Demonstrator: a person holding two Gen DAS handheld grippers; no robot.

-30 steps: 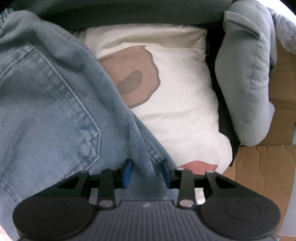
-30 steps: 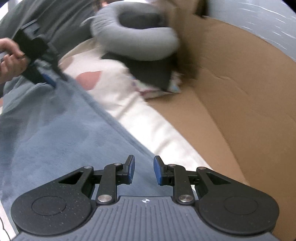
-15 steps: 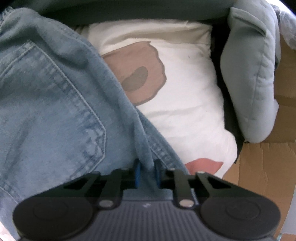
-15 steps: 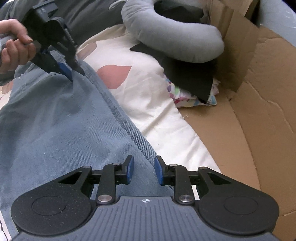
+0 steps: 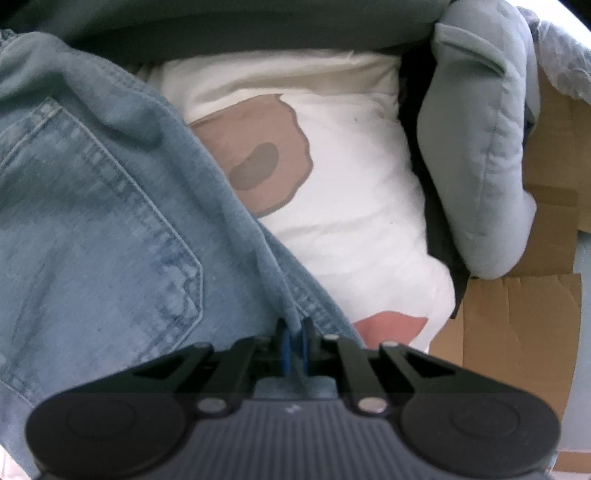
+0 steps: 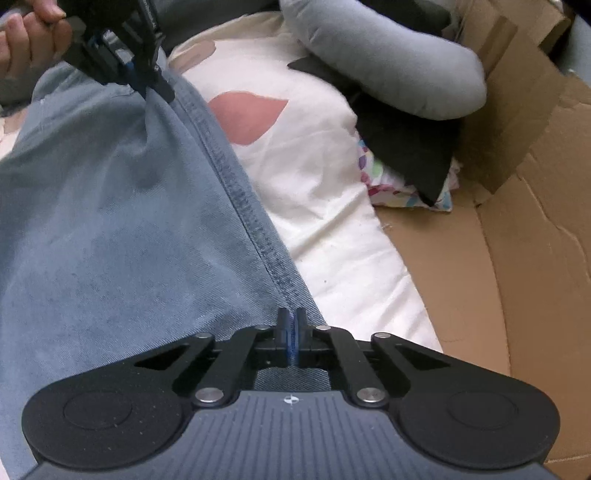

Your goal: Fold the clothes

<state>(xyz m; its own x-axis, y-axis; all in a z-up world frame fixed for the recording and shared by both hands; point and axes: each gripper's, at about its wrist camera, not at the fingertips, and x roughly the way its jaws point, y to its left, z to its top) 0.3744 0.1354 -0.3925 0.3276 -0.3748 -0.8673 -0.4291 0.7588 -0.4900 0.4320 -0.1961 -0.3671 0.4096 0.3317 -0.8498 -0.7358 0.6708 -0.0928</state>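
Light blue jeans (image 5: 96,229) lie on a white bedsheet (image 5: 351,192) with brown and pink patches; a back pocket shows in the left wrist view. My left gripper (image 5: 294,332) is shut on a raised fold at the jeans' seam edge. In the right wrist view the jeans (image 6: 110,240) fill the left half, and my right gripper (image 6: 291,325) is shut on the same stitched side seam, lower down the leg. The left gripper (image 6: 147,79) appears there at the top left, held by a hand (image 6: 26,40), pinching the denim.
A grey U-shaped pillow (image 6: 388,62) rests at the back right on a black cloth (image 6: 413,147) and a colourful dotted fabric (image 6: 391,184). Cardboard box walls (image 6: 517,221) bound the right side. A dark grey blanket (image 5: 258,26) lies beyond the sheet.
Both grippers went from open to shut: the left closed on the jeans' edge fold first, then the right closed on the side seam. The denim is now slightly lifted at the left gripper.
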